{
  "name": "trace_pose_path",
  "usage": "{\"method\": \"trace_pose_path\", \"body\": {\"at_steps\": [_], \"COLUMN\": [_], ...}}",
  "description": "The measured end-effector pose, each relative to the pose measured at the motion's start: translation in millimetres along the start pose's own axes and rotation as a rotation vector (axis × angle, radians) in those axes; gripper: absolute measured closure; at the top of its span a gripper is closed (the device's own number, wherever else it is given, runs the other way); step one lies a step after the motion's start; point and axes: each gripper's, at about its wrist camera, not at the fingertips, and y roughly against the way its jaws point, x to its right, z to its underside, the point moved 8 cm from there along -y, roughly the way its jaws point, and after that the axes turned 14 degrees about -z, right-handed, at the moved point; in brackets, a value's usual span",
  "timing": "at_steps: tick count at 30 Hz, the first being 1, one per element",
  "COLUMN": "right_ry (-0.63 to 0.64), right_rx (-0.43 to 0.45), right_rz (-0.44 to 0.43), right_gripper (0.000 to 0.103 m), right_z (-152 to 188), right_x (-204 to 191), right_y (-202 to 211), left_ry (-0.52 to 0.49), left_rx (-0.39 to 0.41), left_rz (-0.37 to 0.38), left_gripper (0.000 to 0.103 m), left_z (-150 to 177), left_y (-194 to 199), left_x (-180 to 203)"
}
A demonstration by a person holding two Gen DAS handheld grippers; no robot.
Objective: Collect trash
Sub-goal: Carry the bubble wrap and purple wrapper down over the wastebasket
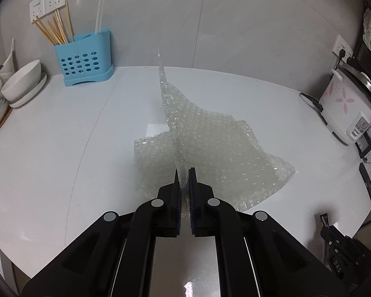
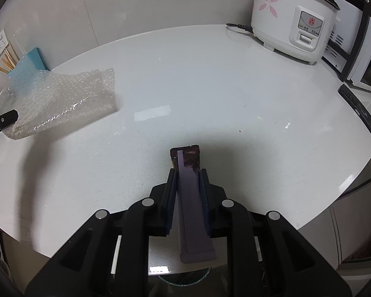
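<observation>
The left tongs [image 1: 184,173] pinch the clear bubble-wrap sheet [image 1: 210,143] above the white counter [image 1: 61,148] (right tongs [image 2: 187,173] clamp a slim purple carton [image 2: 194,210]), which may slip from so thin a grip.

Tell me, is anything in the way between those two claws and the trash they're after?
No. The left gripper already pinches the bubble wrap, and the right gripper already clamps the purple box. No bin is identifiable.

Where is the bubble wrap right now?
The bubble wrap is pinched in the left tongs, lifted over the white counter, with the blue chopstick holder behind it on the left.
</observation>
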Motion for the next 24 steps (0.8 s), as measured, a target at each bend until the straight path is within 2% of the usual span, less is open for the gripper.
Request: {"method": "trace_pose_path", "body": {"at_steps": [10,15,24], "right_ry": [0.033,0.054,0.083], "right_rx": [0.052,0.073,0.095], "right_rz": [-0.018,-0.034,-0.099], "right_gripper": [0.086,0.086,0.086], "right_z": [-4.0,-2.3,16.7], "right_x": [-1.1,-4.1,-15.0], "right_y": [37.9,57.6,98.8], "left_ry": [-0.008,0.021,0.031], "left_rx": [0.105,0.106,0.153], "left_rz": [0.033,0.052,0.064], "left_gripper": [0.099,0.099,0.099], "left_z": [16.5,35.5,76.0], "left_y": [78.7,103.4,152.6], "left_x": [0.6,-7.1,-16.6]}}
